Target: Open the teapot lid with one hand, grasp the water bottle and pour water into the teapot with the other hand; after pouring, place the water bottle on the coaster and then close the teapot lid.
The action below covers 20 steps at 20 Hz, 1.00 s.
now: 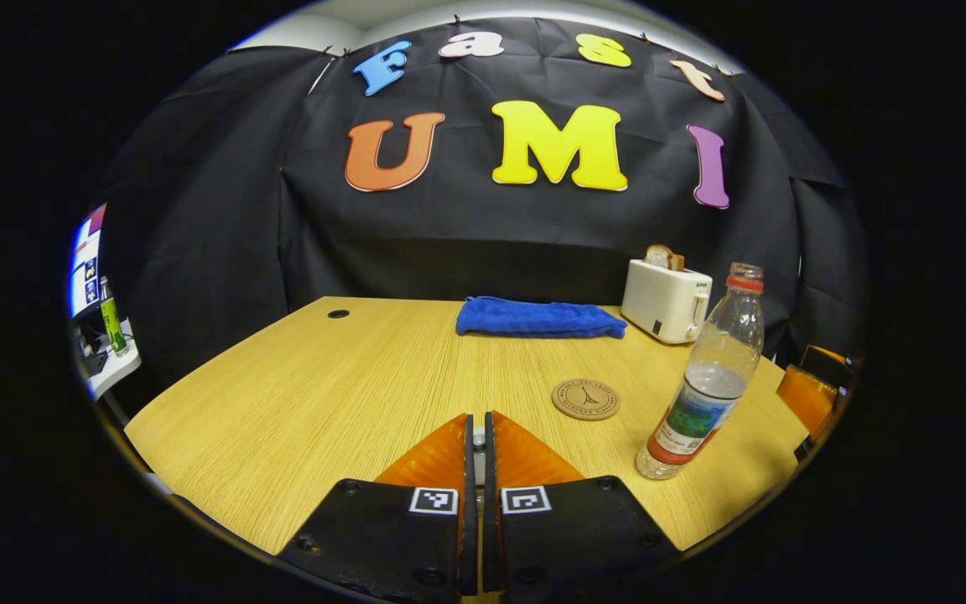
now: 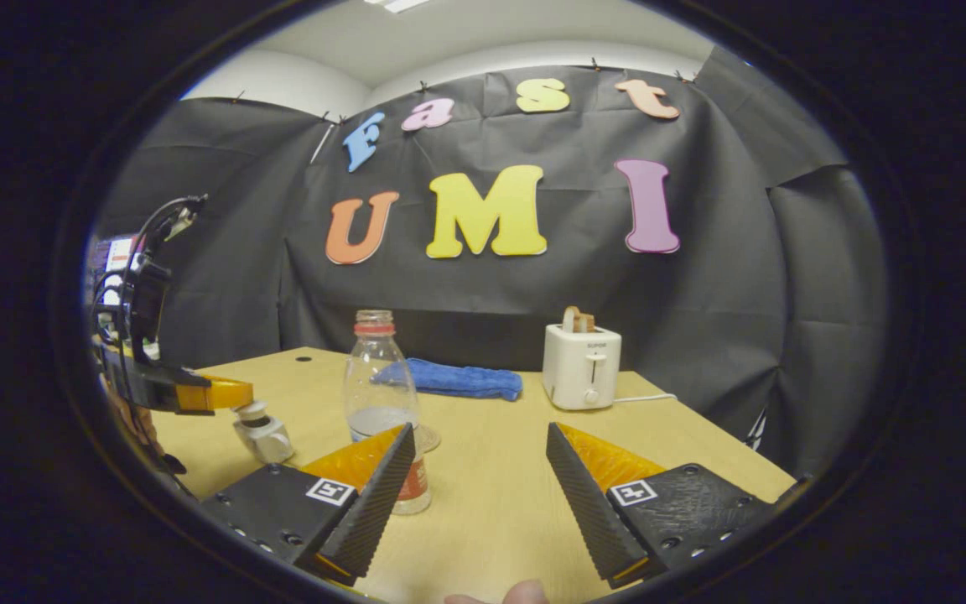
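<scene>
A clear water bottle [image 1: 705,377] with no cap stands upright on the wooden table [image 1: 298,394], about a third full. The round cork coaster [image 1: 585,398] lies just left of it. My left gripper [image 1: 478,432] is shut on a small pale piece between its fingertips. In the right gripper view the left gripper [image 2: 236,394] holds the teapot lid [image 2: 263,434] by its knob above the table. My right gripper [image 2: 479,453] is open, with the bottle [image 2: 378,386] just beyond its left finger and outside the gap. An edge of the coaster [image 2: 430,438] shows behind the bottle.
A white toaster [image 1: 666,298] with a slice of bread stands at the back right, its cord trailing right [image 2: 646,398]. A folded blue cloth [image 1: 537,317] lies at the back centre. A side shelf with a green bottle [image 1: 111,319] sits off the table's left.
</scene>
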{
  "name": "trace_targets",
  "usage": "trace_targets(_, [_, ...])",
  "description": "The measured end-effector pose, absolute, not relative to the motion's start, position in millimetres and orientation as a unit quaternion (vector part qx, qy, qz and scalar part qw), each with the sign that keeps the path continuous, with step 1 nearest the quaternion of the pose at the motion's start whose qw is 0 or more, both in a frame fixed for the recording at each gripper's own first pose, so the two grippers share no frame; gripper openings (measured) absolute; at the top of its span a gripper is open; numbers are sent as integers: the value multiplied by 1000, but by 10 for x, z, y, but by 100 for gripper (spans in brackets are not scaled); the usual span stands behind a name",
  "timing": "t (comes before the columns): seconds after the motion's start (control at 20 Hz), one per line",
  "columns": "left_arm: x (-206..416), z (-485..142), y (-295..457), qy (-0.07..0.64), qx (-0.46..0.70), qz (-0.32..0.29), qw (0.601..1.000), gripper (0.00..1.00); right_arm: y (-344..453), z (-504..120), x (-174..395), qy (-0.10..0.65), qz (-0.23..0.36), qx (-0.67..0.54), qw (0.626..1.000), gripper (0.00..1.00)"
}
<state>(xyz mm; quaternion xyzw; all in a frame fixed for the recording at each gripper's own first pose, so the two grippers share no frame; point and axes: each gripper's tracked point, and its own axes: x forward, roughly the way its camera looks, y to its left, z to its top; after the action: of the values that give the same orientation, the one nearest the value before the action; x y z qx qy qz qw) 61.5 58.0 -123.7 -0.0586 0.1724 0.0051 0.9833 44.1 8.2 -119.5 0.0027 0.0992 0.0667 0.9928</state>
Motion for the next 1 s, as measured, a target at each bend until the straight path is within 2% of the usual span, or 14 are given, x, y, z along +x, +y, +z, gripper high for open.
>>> trace_targets(0.45, [417,-796,713,111,-84,-3,990,5,687,-1421,508,126,128,5,984,96])
trace_targets(1.0, [280,-593,1108,83,-93,16,992,5,878,-1742,854,182,106,38,977,96])
